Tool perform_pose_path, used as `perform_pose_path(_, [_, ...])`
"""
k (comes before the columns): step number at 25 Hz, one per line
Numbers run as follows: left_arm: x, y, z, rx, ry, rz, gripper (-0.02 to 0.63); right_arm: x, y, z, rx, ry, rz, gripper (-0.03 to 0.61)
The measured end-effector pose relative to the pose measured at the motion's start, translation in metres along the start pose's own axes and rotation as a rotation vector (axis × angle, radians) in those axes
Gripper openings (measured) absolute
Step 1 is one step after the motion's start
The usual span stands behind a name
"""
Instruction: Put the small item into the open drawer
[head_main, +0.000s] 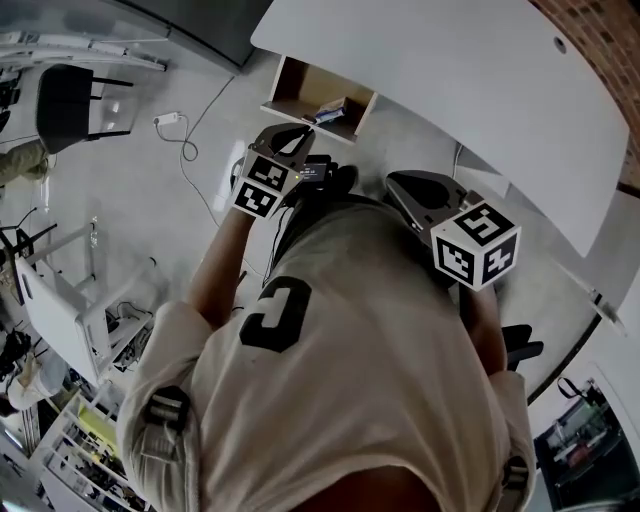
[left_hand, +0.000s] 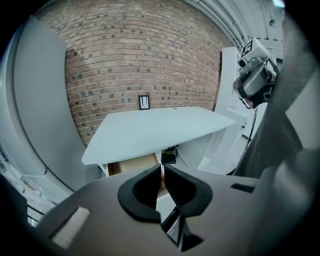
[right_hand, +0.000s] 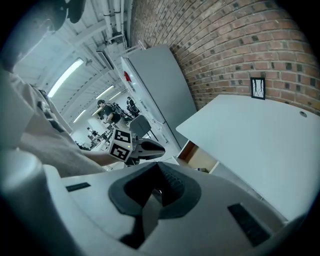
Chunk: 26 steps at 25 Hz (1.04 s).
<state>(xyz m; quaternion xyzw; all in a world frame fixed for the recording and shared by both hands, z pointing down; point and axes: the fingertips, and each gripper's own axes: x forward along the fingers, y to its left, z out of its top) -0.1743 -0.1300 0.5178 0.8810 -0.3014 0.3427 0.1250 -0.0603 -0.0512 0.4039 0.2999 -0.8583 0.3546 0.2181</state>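
Observation:
An open wooden drawer (head_main: 300, 85) juts out from under the white table (head_main: 450, 90), with a few small things (head_main: 330, 110) lying in it. My left gripper (head_main: 300, 140) hovers just in front of the drawer, shut on a thin, dark, flat item (head_main: 316, 171). In the left gripper view, my left gripper (left_hand: 162, 169) pinches that item (left_hand: 172, 225), which hangs below the jaws, and the drawer (left_hand: 132, 165) lies straight ahead. My right gripper (head_main: 405, 190) is held at the person's right, away from the drawer. Its jaws (right_hand: 159, 167) stand together with nothing seen between them.
A black chair (head_main: 70, 105) and a white cable with a plug (head_main: 170, 120) are on the floor to the left. A white rack (head_main: 60, 290) stands at the near left. A brick wall (left_hand: 140, 55) backs the table. A black box (left_hand: 169, 156) hangs under the tabletop.

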Motion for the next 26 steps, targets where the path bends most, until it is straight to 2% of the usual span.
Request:
perform_pose_path(13, [0.008,-0.042,-0.006,0.001,0.054,-0.009,0.021,-0.027,-0.007,-0.019,0.019,-0.007,0.039,0.003])
perform_pose_path(26, [0.011,-0.020,-0.025,-0.038,0.090,-0.001,0.021,-0.010,-0.008,-0.012,0.018,0.030,0.048,0.003])
